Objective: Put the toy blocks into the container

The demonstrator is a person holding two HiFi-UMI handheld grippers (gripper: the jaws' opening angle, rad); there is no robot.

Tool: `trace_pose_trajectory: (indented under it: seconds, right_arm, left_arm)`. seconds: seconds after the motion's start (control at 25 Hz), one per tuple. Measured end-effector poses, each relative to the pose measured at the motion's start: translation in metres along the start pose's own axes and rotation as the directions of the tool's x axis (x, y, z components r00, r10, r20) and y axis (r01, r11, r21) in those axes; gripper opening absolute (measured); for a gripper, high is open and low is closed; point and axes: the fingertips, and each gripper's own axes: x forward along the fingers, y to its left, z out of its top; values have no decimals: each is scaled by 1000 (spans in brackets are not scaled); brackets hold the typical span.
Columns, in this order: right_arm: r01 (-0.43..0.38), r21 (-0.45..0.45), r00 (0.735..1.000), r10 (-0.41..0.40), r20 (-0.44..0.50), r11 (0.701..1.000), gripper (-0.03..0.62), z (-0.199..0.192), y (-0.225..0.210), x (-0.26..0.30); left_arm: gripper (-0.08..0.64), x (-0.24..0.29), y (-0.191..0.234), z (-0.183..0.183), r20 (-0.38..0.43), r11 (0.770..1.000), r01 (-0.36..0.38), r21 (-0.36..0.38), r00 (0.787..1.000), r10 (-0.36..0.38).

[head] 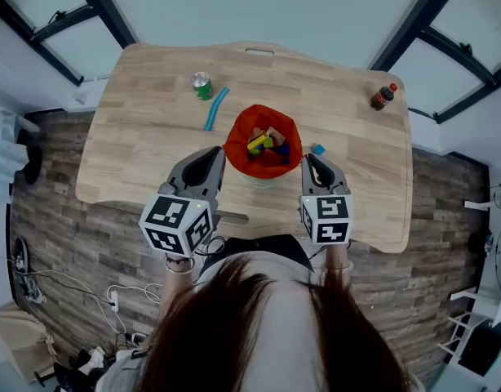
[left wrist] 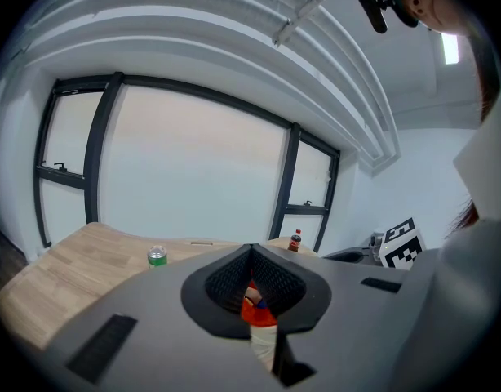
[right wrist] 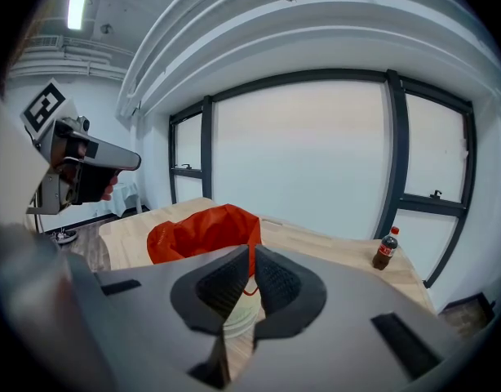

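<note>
Pale wood-grain table (head: 136, 162): nearest, the left gripper (head: 220, 152) and right gripper (head: 308, 160), jaws pinched together on nothing, flank the container (head: 234, 137), whose crinkled red liner is heaped with painted blocks (head: 263, 143). One small blue cube (head: 317, 149) remains outside at three o'clock, so the job looks nearly done. Beyond stand a green can (head: 201, 85) and a cola bottle (head: 383, 96).

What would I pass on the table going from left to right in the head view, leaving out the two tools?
green can → red-lined container → small blue block → cola bottle
</note>
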Motion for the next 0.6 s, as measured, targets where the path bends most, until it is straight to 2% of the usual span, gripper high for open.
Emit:
trace_pose_trajectory:
  seconds: [0.6]
  right_arm:
    - [28, 21, 1000, -28, -10, 999, 44, -8, -14, -13]
  left_arm:
    - [9, 16, -10, -8, -31, 999, 23, 46, 999, -21]
